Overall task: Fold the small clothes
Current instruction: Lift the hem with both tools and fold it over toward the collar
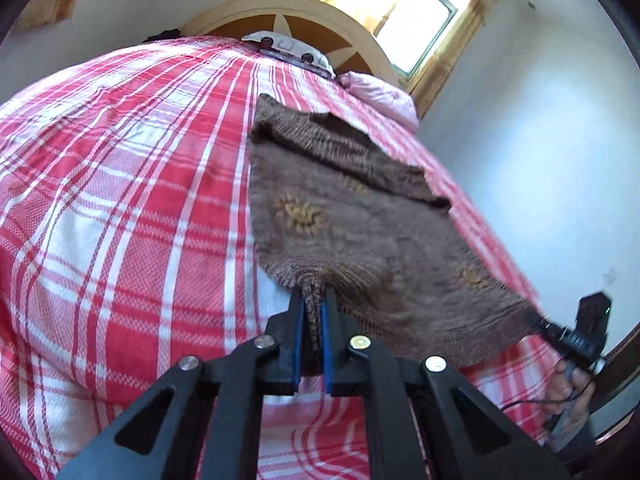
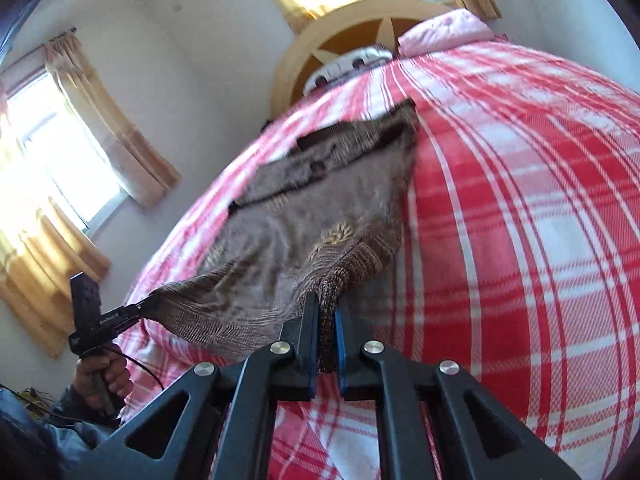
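Sweater point(image 1: 352, 216) lies flat on the bed point(image 1: 120, 200), near hem raised off the plaid cover. Left claw point(image 1: 313, 312) and right claw point(image 2: 325, 312) are each clenched on a hem corner. Looks like the first fold: next, carry both corners evenly toward the collar and lay the hem down square.

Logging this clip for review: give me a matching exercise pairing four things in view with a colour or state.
Things:
1. left tongs
2. brown knitted garment
3. bedspread
4. pillow

States:
A. pale pink, by the headboard
B. red and white plaid
C. shut on the garment's near hem
D. near edge lifted, far part lying on the bed

Pairs: 1-C, 2-D, 3-B, 4-A
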Demonstrator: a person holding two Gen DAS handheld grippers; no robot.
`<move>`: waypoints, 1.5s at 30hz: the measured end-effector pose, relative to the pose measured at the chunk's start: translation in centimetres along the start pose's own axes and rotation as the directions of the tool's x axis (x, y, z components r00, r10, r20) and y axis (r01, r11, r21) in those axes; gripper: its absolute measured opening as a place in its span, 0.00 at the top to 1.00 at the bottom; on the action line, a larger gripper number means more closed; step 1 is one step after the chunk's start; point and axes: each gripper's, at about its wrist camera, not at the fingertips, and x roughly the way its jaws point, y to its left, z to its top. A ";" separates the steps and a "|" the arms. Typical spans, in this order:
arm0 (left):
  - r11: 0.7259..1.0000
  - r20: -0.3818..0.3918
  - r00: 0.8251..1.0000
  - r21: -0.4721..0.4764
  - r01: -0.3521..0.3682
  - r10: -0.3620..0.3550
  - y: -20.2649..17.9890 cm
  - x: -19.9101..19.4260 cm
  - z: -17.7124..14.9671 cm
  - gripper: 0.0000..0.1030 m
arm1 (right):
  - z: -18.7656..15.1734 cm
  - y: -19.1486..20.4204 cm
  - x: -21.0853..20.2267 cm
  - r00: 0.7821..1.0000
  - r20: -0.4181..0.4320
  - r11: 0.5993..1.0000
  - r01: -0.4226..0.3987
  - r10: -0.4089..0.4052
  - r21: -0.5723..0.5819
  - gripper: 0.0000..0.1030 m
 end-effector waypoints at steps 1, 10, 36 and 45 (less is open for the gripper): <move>1.000 0.006 1.000 -0.002 0.008 -0.008 -0.2 0.1 0.5 0.93 | 0.1 0.2 -0.1 1.000 0.009 1.000 -0.003 0.003 -0.004 0.94; 0.991 0.032 0.991 0.035 0.126 -0.127 -2.2 1.2 5.3 0.93 | 4.8 -0.4 0.2 0.994 0.094 0.995 -0.070 0.063 0.074 0.94; 0.991 0.084 0.989 -0.041 0.128 -0.124 0.8 12.2 21.2 0.93 | 22.8 -3.1 11.9 0.990 0.118 0.990 0.067 -0.082 0.124 0.94; 0.997 0.015 0.997 -0.022 0.071 -0.071 2.2 19.2 24.4 0.93 | 26.7 -6.3 18.8 0.989 0.025 0.978 0.140 -0.146 0.152 0.94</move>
